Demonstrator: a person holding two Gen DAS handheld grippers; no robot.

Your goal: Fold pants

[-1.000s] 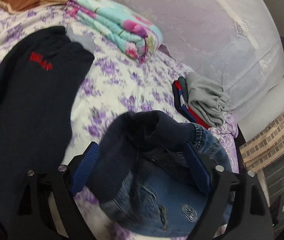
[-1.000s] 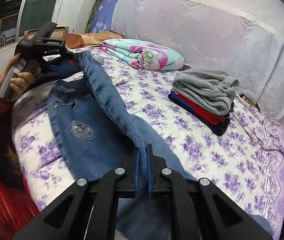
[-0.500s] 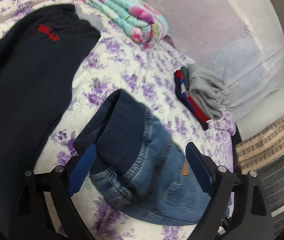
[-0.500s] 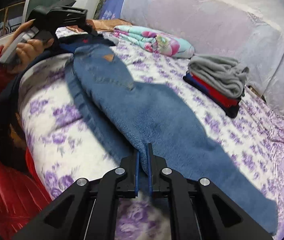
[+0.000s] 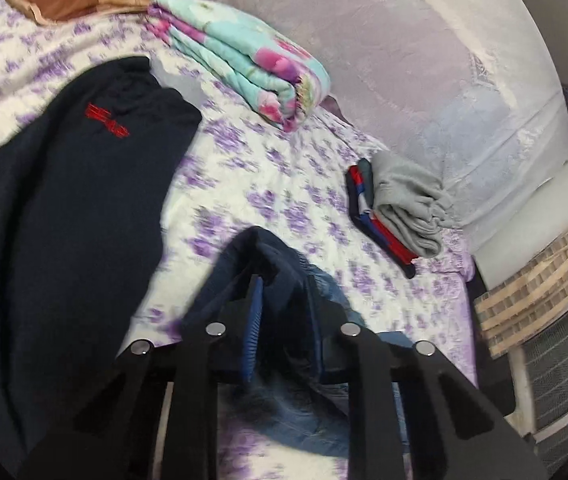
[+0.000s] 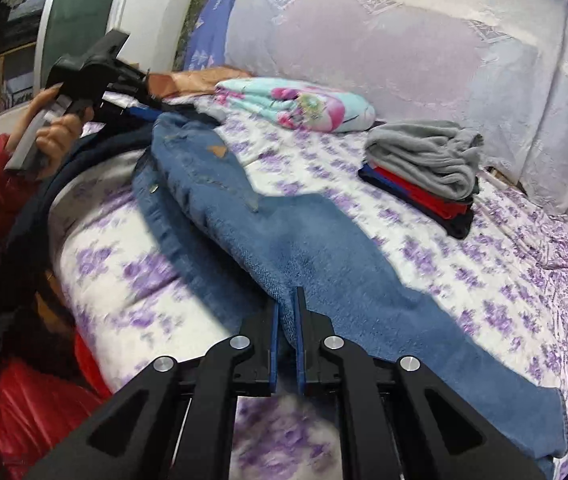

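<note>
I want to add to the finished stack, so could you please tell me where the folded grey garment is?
In the right wrist view, the folded grey garment tops a small stack of red and dark folded clothes at upper right, on the floral bedspread, right of the folded turquoise quilt.

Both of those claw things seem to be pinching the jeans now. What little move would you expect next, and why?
Probably carrying one end over to the other. The left gripper has just been closing and now pinches the waistband, the right gripper pinches the leg. The jeans lie lengthwise across the bed, already doubled leg on leg, so a crosswise fold looks next.
</note>
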